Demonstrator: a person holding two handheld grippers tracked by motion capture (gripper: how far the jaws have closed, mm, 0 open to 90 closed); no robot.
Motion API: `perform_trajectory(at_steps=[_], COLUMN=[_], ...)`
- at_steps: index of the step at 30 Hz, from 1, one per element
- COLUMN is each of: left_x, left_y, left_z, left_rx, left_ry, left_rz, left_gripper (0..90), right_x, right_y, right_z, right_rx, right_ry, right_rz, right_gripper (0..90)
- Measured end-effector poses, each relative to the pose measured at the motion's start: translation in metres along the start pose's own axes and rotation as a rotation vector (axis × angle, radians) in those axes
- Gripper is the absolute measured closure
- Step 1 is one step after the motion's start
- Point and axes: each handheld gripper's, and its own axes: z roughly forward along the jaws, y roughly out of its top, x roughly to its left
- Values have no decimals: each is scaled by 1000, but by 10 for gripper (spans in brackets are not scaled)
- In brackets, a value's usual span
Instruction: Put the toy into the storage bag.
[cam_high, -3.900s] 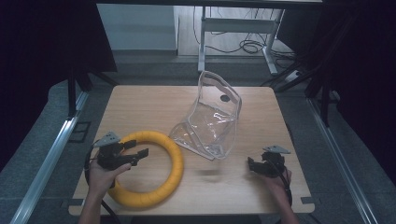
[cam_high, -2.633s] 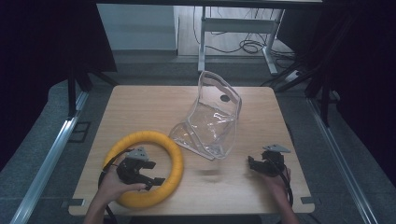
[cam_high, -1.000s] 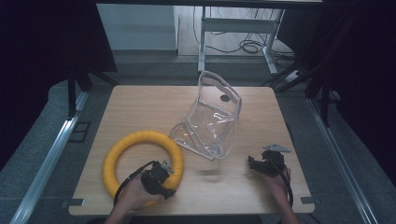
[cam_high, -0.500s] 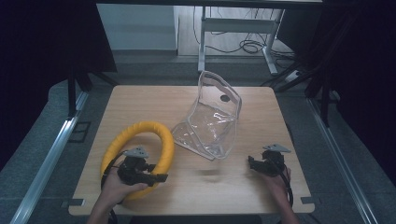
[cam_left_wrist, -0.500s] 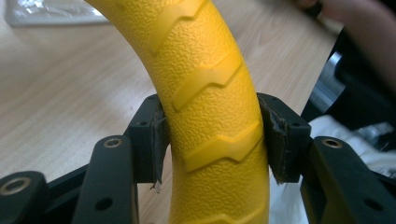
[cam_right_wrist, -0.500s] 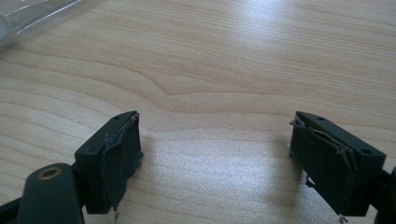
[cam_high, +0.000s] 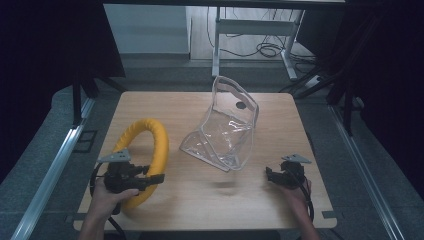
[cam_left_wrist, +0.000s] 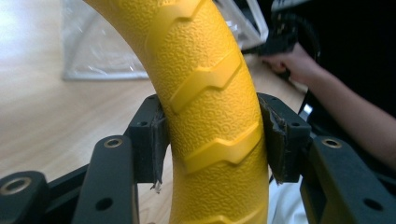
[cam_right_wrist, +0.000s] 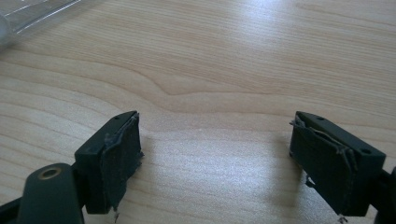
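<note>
Left gripper (cam_high: 150, 179) clamped on the yellow ring (cam_high: 145, 150), near the bench's (cam_high: 200, 205) front left corner. Seen close in the left gripper view: both pads pressed against the ring's (cam_left_wrist: 210, 112) ridged, pebbled tube, one on each side, tube running upright between them. Ring tilted up on edge rather than lying flat, far arc raised toward the left edge, probably lifted by that grip at its near arc. Textured surface likely a help against slipping.

Right gripper (cam_high: 272, 176) parked near the front right corner, jaws spread wide over bare wood, holding nothing; right gripper view confirms the gap, pads (cam_right_wrist: 122, 154) frayed at their edges. Looks held back, out of the way.

Clear bag (cam_high: 225, 130) standing mid-bench, between the two, mouth up, perhaps set there to take the ring.
</note>
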Motion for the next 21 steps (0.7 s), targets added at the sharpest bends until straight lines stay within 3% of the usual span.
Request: perform_trajectory(at_steps=[7,11,21], left_x=[4,5,5], left_y=[0,0,1], left_z=[-22,-36,-47], left_rx=[-95,-159,-255], left_ry=[19,55,39], left_rz=[-7,-3,-9], left_gripper=[473,473,474], right_x=[0,0,-1], right_y=[0,0,0], right_z=[0,0,0], right_rx=[0,0,0], right_ry=[0,0,-1], right_rz=[0,0,-2], right_gripper=[164,164,164])
